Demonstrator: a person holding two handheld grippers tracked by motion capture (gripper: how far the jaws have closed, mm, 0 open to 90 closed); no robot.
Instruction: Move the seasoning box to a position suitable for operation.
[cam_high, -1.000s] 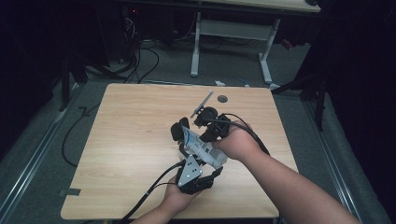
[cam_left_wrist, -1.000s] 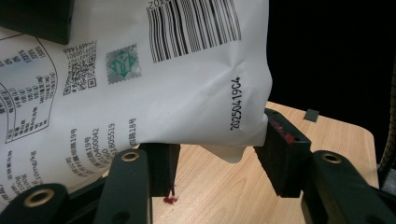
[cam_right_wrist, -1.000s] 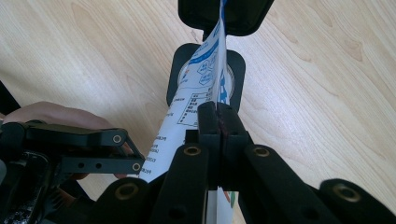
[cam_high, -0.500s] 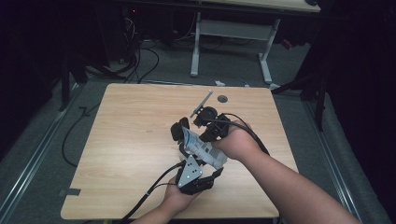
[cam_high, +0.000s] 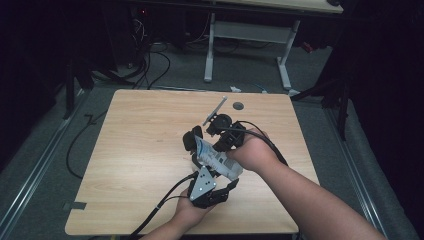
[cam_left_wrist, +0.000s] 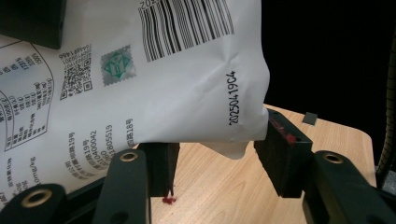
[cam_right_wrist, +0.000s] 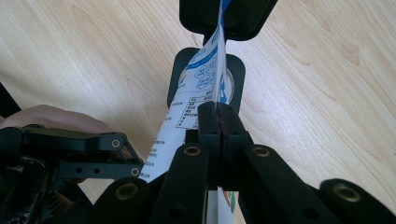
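Nearest you, your left gripper (cam_high: 210, 172) sits low over the front of the tabletop (cam_high: 140, 150), its jaws standing apart with the lower corner of the white printed pouch (cam_high: 216, 159) hanging between them. In the left gripper view the pouch (cam_left_wrist: 140, 70) lies against the left pad, while the right pad (cam_left_wrist: 280, 154) meets its folded edge at best lightly, so I judge this gripper open, not gripping. If you close it as it stands, the pads may catch only the bottom corner and crumple it, or the film could slide out sideways.

Further out, your right gripper (cam_high: 222, 134) is clamped tight on the pouch: in the right gripper view its jaws meet with the thin edge of the pouch (cam_right_wrist: 196, 112) pinched between them. That pinch is narrow and carries the whole pouch. A pull from the left gripper before it has a firm hold could drag the film through the right pads, or tear it at the seam.

The pouch hangs above the middle of the tabletop, between the two grippers. In the high view its long axis runs diagonally, from the end near your left hand (cam_high: 192, 212) up and away toward the far left. It is held edge-on, so its printed faces look sideways.

Beyond, a thin metal rod (cam_high: 215, 110) and a small dark disc (cam_high: 238, 106) lie near the far edge; a wide swing with the pouch could knock them
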